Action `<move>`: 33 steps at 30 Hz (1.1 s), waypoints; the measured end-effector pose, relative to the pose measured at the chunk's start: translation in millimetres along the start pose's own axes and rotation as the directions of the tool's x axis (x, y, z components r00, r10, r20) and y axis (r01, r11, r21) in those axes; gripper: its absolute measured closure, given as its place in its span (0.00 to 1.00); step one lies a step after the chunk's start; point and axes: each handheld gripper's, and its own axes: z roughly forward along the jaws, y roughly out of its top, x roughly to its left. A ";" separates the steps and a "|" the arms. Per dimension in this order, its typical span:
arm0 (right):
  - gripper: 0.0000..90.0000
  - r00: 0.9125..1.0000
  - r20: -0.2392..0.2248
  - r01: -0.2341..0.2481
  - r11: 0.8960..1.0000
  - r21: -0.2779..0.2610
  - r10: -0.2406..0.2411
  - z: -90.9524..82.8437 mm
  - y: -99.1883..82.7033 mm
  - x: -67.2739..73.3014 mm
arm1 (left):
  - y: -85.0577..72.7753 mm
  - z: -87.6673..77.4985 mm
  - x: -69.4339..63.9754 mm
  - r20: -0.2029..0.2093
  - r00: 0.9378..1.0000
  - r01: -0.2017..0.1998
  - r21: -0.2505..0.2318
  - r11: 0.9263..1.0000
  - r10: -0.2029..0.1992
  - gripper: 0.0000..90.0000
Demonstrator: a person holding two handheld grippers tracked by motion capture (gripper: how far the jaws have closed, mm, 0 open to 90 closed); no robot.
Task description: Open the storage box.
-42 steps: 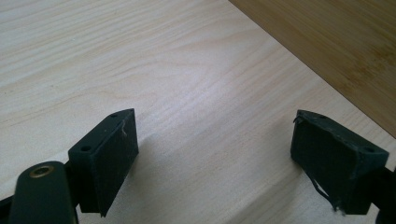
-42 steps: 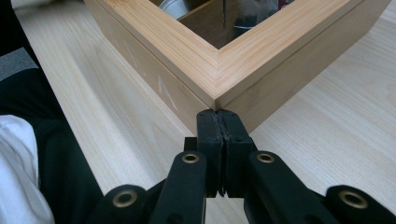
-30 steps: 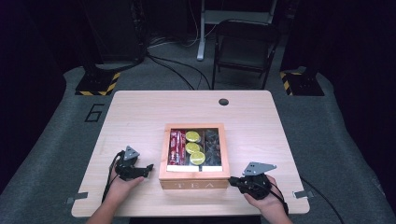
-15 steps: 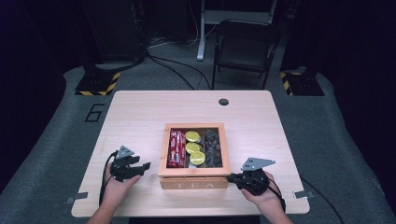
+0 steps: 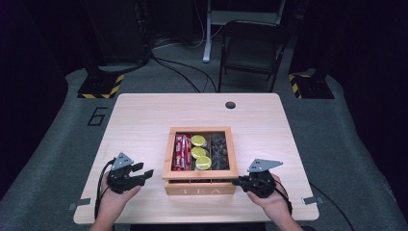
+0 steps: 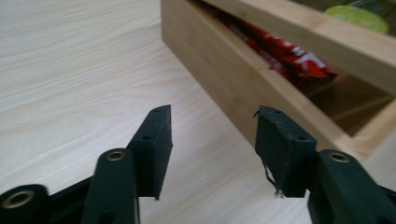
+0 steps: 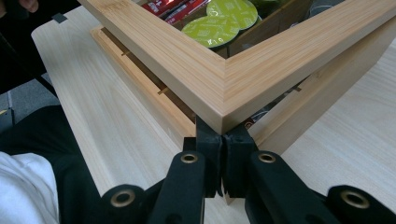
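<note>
On the pale wooden table (image 5: 144, 115), a wooden tea box (image 5: 199, 185) is being kept near the front edge, between the person's two hands. The box's lid (image 7: 187, 51), a wooden frame, is being held up a little above the box at the near right corner, and a dark gap is being shown under it in the right gripper view. Inside the box, red packets (image 5: 181, 151) are being stored in the left part, round green pods (image 5: 198, 153) in the middle part, and dark things that cannot be told apart in the right part. The right gripper (image 7: 223, 135) is being kept fully closed, with its jaws pressed flat together and nothing seen between them. Its tips are being tucked under the lid's corner, so the lid seems to be propped up by them. The left gripper (image 6: 212, 126) is being held just beside the left wall of the box and apart from it. Its jaws have just been closing, and they are now being held about half open, with nothing between them but bare table. This is likely being done so that the jaws are made narrow enough to fit the thin left edge of the lid. The lid is not yet being gripped on that side, so the opening of the box is judged to be only at its start. Care is being called for, because a lid propped at one corner could slip off the closed tips.
</note>
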 end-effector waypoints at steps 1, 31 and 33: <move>0.97 1.000 -0.009 0.000 1.000 0.001 0.000 0.6 0.3 -0.4 | 0.7 -0.9 -1.8 0.011 1.000 0.004 -0.006 1.000 -0.004 0.55; 0.96 0.999 -0.035 -0.002 0.999 -0.045 0.000 0.3 8.6 -3.5 | 18.9 1.7 -61.2 0.049 0.990 -0.128 -0.037 0.991 0.130 0.62; 0.95 0.999 -0.046 -0.023 0.998 -0.066 0.020 -1.0 9.2 -3.8 | 21.9 -0.2 -63.4 0.022 0.988 -0.150 -0.038 0.988 0.151 0.61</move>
